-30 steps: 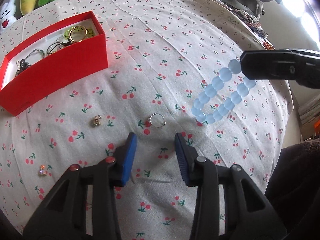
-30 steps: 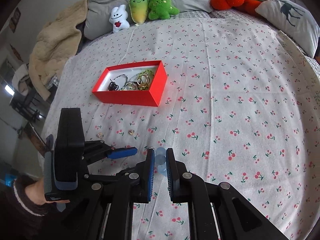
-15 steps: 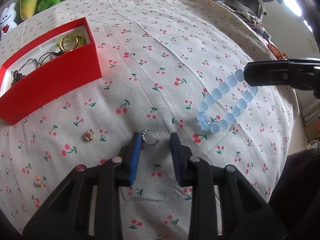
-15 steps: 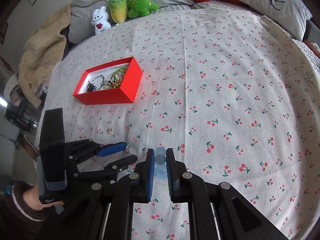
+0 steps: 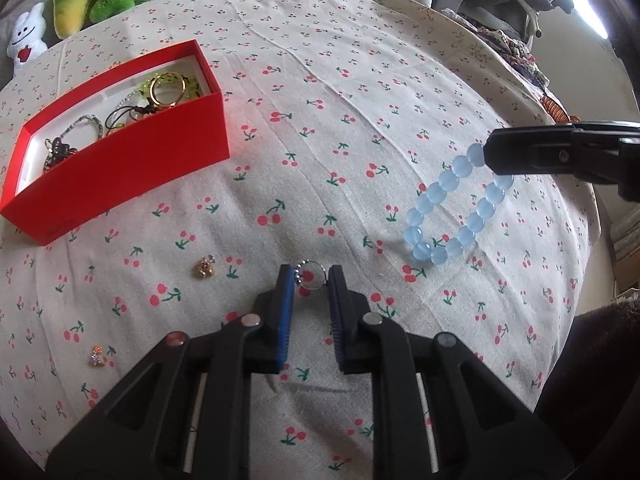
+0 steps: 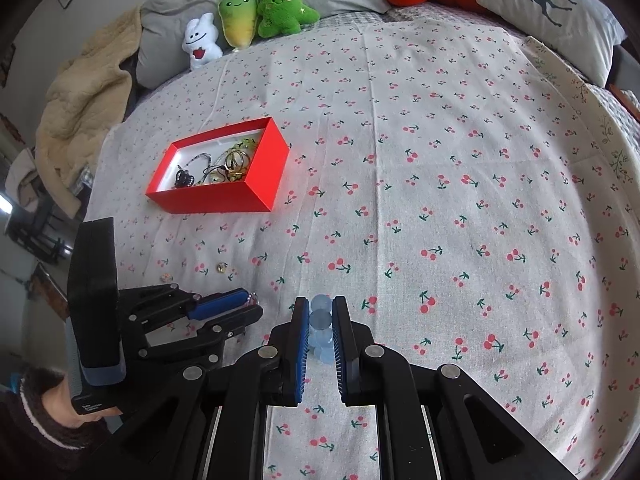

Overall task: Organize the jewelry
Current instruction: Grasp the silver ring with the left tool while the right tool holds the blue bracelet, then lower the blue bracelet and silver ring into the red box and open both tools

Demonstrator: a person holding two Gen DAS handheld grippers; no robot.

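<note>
My left gripper (image 5: 311, 276) is shut on a small silver ring (image 5: 309, 277) just above the cherry-print sheet; it also shows in the right wrist view (image 6: 249, 307). My right gripper (image 6: 320, 312) is shut on a pale blue bead bracelet (image 6: 321, 332), which hangs from its tips in the left wrist view (image 5: 452, 212). A red jewelry box (image 5: 120, 164) holding several pieces lies at the far left; it also shows in the right wrist view (image 6: 224, 196). Two small charms (image 5: 204, 269) (image 5: 96, 357) lie loose on the sheet.
Plush toys (image 6: 256, 12) and pillows (image 6: 560, 12) line the far edge of the bed. A beige blanket (image 6: 84, 104) is heaped at the left. The bed edge drops off at the right in the left wrist view.
My left gripper moved forward and closed on the silver ring. My right gripper has lifted the blue bracelet further up.
</note>
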